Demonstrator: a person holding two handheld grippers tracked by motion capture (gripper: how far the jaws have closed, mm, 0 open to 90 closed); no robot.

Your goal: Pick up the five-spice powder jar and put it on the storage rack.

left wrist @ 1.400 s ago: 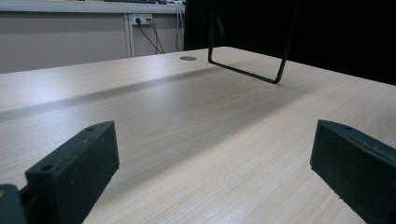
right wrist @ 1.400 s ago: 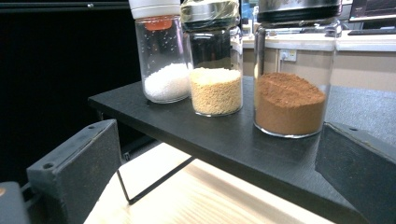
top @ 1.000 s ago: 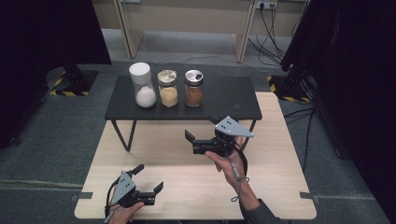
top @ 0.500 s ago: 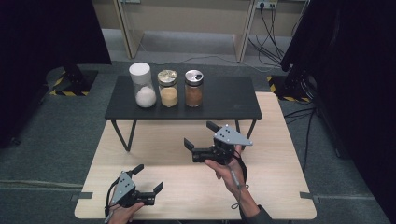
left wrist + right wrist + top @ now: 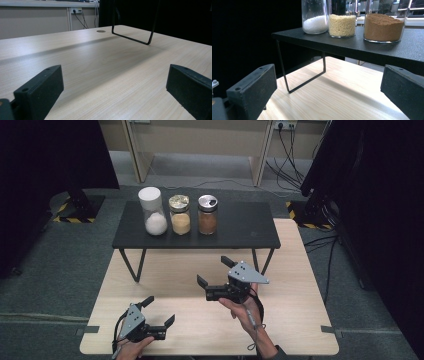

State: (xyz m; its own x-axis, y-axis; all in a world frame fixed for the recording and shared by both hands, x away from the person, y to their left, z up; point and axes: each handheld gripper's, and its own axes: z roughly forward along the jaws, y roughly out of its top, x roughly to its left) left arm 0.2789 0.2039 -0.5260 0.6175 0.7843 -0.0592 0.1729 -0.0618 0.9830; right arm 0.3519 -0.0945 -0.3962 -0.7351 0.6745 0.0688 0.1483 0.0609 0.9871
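On the black raised shelf (image 5: 235, 222), standing on wire legs over the far part of the light wooden surface (image 5: 300, 290), 3 clear jars are sitting upright in 1 row, just beside one another.

Item 1: tall jar (image 5: 152, 211) with a white cap, at the left end of the row in the high view, holding white granules that are filling roughly its lower third.

Item 2: middle jar (image 5: 180, 214) with a pale round lid, holding fine yellow-tan grains that are reaching well up its wall.

Item 3: right jar (image 5: 207, 214) with a metallic lid, holding reddish-brown powder heaped slightly at its top.

In the right gripper view the jars' lower parts are showing across the top edge, white, yellow, then brown, above the shelf's front edge.

Item 4: right tongs (image 5: 215, 272), held in the person's right hand (image 5: 239, 306) above the surface in front of the shelf, are gaping wide and gripping nothing; they are facing the jars and are well apart from them.

Item 5: left tongs (image 5: 159, 310), held low near the surface's near edge, are likewise spread apart with nothing between them, and are looking across bare wood toward 1 wire leg (image 5: 140, 40) of the shelf.
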